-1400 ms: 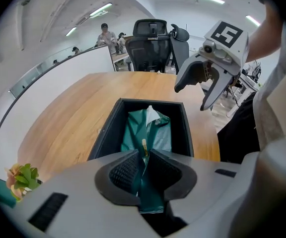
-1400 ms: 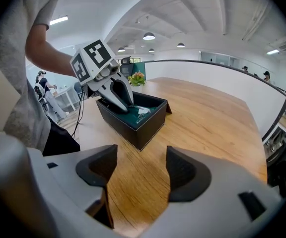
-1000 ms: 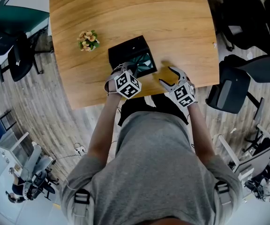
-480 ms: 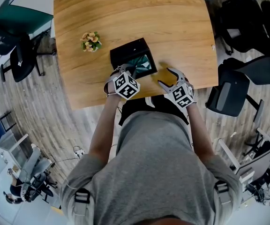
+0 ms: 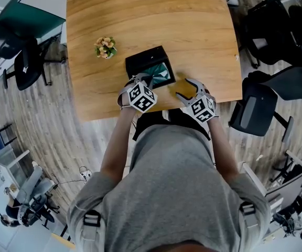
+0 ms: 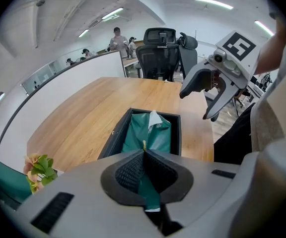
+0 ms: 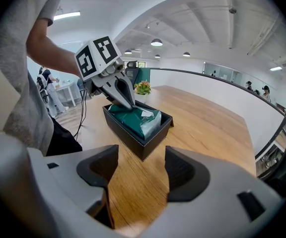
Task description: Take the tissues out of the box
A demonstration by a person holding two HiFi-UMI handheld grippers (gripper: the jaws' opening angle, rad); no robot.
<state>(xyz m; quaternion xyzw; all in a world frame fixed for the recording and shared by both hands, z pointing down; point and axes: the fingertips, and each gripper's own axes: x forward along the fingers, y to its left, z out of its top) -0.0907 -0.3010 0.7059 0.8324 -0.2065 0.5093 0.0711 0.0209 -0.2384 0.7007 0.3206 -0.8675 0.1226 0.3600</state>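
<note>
Left tongs (image 6: 144,155): you're pinching the green tissue pack (image 6: 153,133) inside the box (image 6: 114,138).
Right tongs (image 7: 140,170): yours spread, empty, over the counter (image 7: 207,128).

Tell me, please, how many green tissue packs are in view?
1: the green plastic tissue pack lies in the black rectangular box on the wooden table, its edge pinched by the left gripper; more may hide beneath it.

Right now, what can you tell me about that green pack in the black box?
The green tissue pack looks like soft, glossy plastic wrap with a small white label on top. It lies inside the open black box on the wooden table, rising slightly above its rim. The left gripper has its jaws shut on a fold of wrapper at one end.
</note>
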